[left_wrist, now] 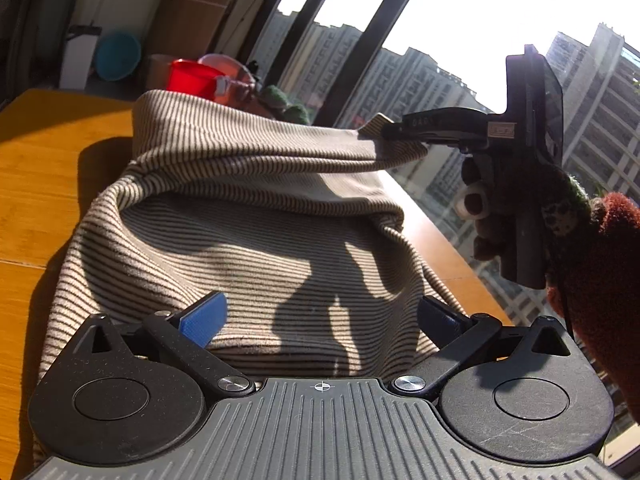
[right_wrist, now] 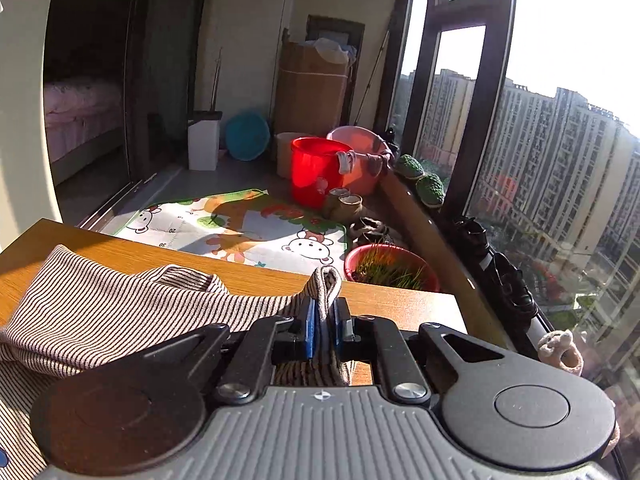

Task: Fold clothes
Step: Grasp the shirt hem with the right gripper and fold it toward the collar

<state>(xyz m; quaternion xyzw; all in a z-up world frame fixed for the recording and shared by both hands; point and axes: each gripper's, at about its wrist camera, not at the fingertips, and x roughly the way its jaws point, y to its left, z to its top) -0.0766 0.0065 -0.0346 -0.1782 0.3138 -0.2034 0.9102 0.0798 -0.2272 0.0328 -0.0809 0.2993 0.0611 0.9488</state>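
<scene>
A sunlit wooden table (left_wrist: 48,184) stands beside a tall window (right_wrist: 568,152) that looks out on apartment blocks. On it lies a brown-and-cream striped garment (left_wrist: 248,216), bunched in soft folds across the near half of the table, its near edge reaching under the left tongs (left_wrist: 320,316). Those tongs stand wide apart, their blue pads to either side of the cloth and pressing on nothing. The right tongs (right_wrist: 324,320) are pinched narrow on a corner of the garment; a small loop of fabric pokes up between the blue pads. Seen from the left wrist, that corner is lifted off the table at the right, the cloth drawn up in a taut ridge toward it. Beyond the far edge of the table, on the floor, lie a cartoon play mat (right_wrist: 240,224), a red bucket (right_wrist: 316,168) and a pot of grass (right_wrist: 388,268).
</scene>
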